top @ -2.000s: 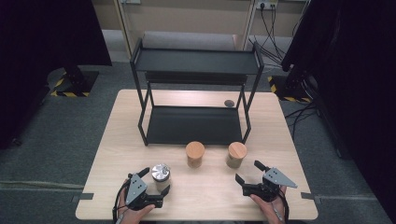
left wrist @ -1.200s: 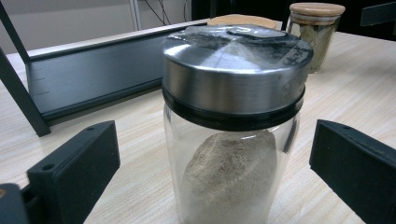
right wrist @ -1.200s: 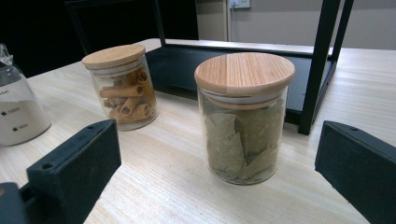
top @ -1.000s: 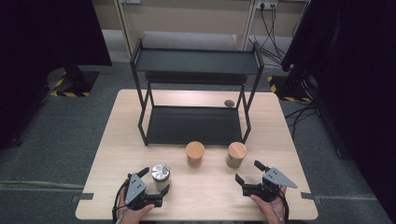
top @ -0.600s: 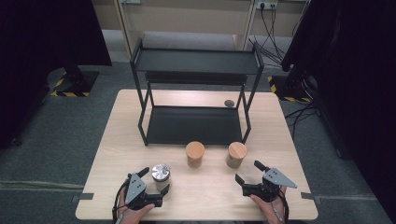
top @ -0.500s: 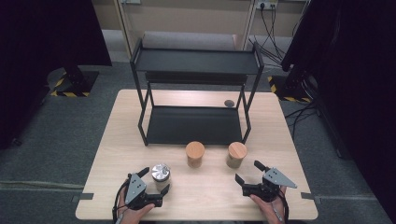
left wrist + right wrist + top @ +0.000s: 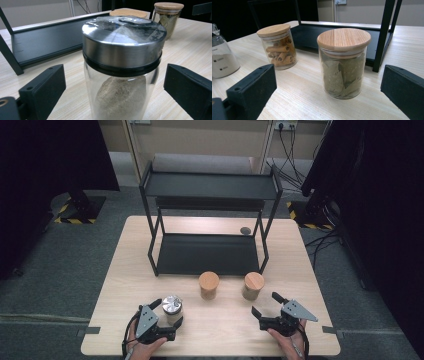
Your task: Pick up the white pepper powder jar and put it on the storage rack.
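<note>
Steel-lidded jar (image 7: 122,72) of pale powder stands upright on the tabletop (image 7: 225,330) between the left claw's (image 7: 170,314) jaws, which have just been closing but don't touch it. It lies at the claw's 12 o'clock. The right claw (image 7: 264,306), open, faces the bay-leaf jar (image 7: 344,62) at 11 o'clock, apart.

Left gripper (image 7: 167,312): black body, grey three-cornered plate on top with small dark holes, black cable looping off beside the hand. Right gripper (image 7: 266,304): same build, same grey plate, black cable. Fingers (image 7: 42,86): matte black blocky pads, each with one small round hole.
</note>
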